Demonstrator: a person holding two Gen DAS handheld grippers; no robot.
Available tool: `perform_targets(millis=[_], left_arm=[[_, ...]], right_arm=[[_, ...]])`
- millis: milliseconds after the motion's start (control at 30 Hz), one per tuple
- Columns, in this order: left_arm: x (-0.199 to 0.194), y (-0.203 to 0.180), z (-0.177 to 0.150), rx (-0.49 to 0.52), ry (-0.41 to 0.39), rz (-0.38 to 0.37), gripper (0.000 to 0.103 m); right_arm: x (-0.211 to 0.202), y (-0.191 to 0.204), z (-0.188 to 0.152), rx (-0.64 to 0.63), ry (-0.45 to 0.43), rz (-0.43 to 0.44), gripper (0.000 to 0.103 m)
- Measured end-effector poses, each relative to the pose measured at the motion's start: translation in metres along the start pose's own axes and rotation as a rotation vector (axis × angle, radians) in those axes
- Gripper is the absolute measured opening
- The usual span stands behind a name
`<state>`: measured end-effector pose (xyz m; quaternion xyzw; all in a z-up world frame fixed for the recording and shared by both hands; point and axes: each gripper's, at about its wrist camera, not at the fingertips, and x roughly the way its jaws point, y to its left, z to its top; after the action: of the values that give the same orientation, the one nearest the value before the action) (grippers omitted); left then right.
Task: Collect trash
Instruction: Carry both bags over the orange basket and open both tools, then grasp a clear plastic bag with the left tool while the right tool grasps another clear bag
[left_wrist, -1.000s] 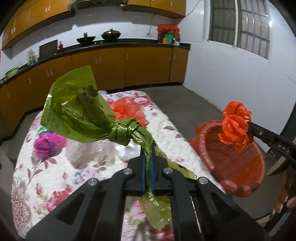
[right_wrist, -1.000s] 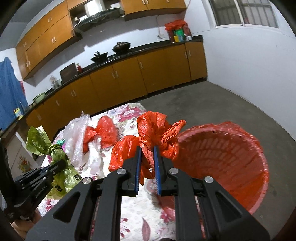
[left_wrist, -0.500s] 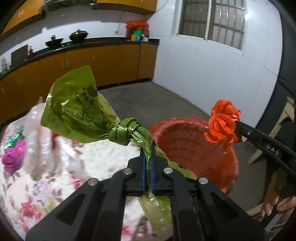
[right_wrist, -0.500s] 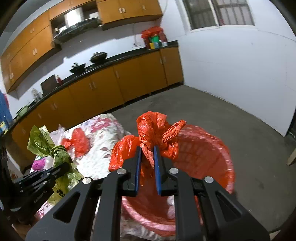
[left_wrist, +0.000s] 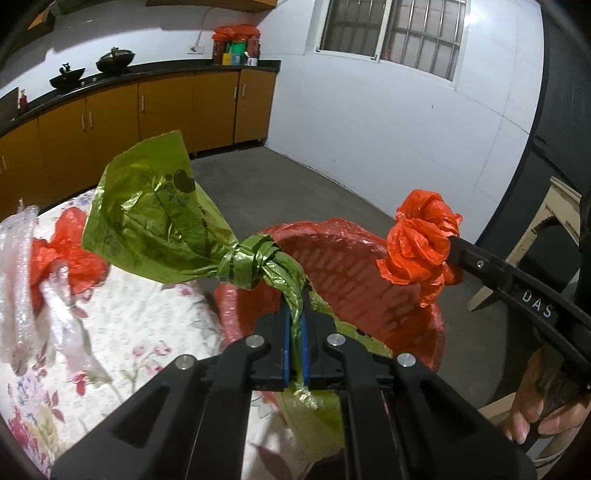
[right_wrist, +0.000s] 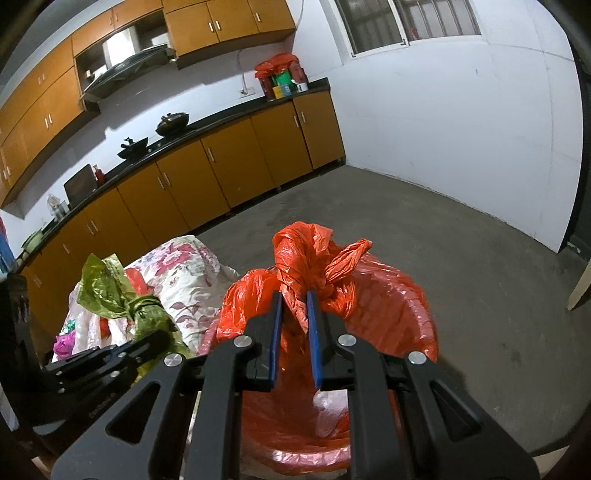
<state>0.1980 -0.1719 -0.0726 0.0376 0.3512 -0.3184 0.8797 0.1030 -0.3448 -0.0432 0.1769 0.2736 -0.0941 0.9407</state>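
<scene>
My left gripper (left_wrist: 294, 325) is shut on the twisted neck of a knotted green plastic bag (left_wrist: 159, 218), which hangs above the near rim of the red trash basket (left_wrist: 351, 280). My right gripper (right_wrist: 294, 299) is shut on a crumpled orange plastic bag (right_wrist: 314, 266) held over the same red trash basket (right_wrist: 391, 295). In the left wrist view the orange plastic bag (left_wrist: 421, 243) shows at the tip of the right gripper (left_wrist: 452, 247), above the basket's far rim. In the right wrist view the green plastic bag (right_wrist: 110, 284) shows at the left.
The floral-cloth table (left_wrist: 122, 325) lies to the left with clear plastic wrap (left_wrist: 22, 280), a red bag (left_wrist: 70, 254) and a pink scrap (right_wrist: 64, 341). Orange kitchen cabinets (right_wrist: 207, 177) line the far wall. A wooden chair (left_wrist: 535, 240) stands right of the basket. A hand (left_wrist: 543, 417) holds the right gripper.
Both grippers have swung away from the table toward the red basket, each carrying its bag. The basket now sits directly below and ahead of both bags.
</scene>
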Motion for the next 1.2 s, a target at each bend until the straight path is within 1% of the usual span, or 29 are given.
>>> perform_targets(millis=[167, 367, 433, 467, 500, 600, 733, 833, 900, 967, 1067, 1200], left_arm=[[0.012, -0.011, 0.002, 0.013, 0.014, -0.02, 0.007], [0.026, -0.025, 0.002, 0.027, 0.027, -0.035, 0.01], [0.031, -0.025, -0.001, 0.025, 0.041, -0.036, 0.02], [0.032, -0.024, -0.001, 0.024, 0.043, -0.035, 0.028], [0.034, -0.024, -0.003, 0.023, 0.048, -0.033, 0.033], [0.036, -0.02, -0.011, 0.021, 0.064, -0.025, 0.04], [0.034, -0.013, -0.017, 0.008, 0.072, -0.004, 0.045], [0.025, -0.002, -0.019, -0.004, 0.061, 0.037, 0.05], [0.013, 0.009, -0.022, -0.013, 0.035, 0.097, 0.059], [0.002, 0.019, -0.026, -0.026, 0.015, 0.153, 0.063], [-0.01, 0.039, -0.029, -0.049, 0.004, 0.211, 0.064], [-0.027, 0.066, -0.038, -0.086, -0.002, 0.292, 0.064]], right_arm=[[-0.001, -0.005, 0.001, 0.02, -0.001, -0.002, 0.014], [0.001, -0.008, 0.002, 0.033, -0.008, -0.003, 0.014], [0.003, -0.011, 0.002, 0.041, -0.006, 0.0, 0.015], [0.003, -0.012, 0.001, 0.045, -0.006, 0.0, 0.016], [0.003, -0.013, 0.0, 0.05, -0.006, 0.0, 0.017], [0.003, -0.017, -0.002, 0.057, 0.002, -0.002, 0.021], [0.0, -0.018, -0.003, 0.063, -0.004, -0.004, 0.031], [-0.001, -0.015, 0.0, 0.057, -0.009, -0.002, 0.034], [-0.002, -0.011, 0.001, 0.046, -0.012, 0.001, 0.038], [-0.002, -0.003, 0.001, 0.03, -0.016, 0.011, 0.043], [-0.002, 0.01, 0.0, 0.001, -0.014, 0.033, 0.048], [0.002, 0.028, -0.003, -0.032, 0.001, 0.065, 0.05]])
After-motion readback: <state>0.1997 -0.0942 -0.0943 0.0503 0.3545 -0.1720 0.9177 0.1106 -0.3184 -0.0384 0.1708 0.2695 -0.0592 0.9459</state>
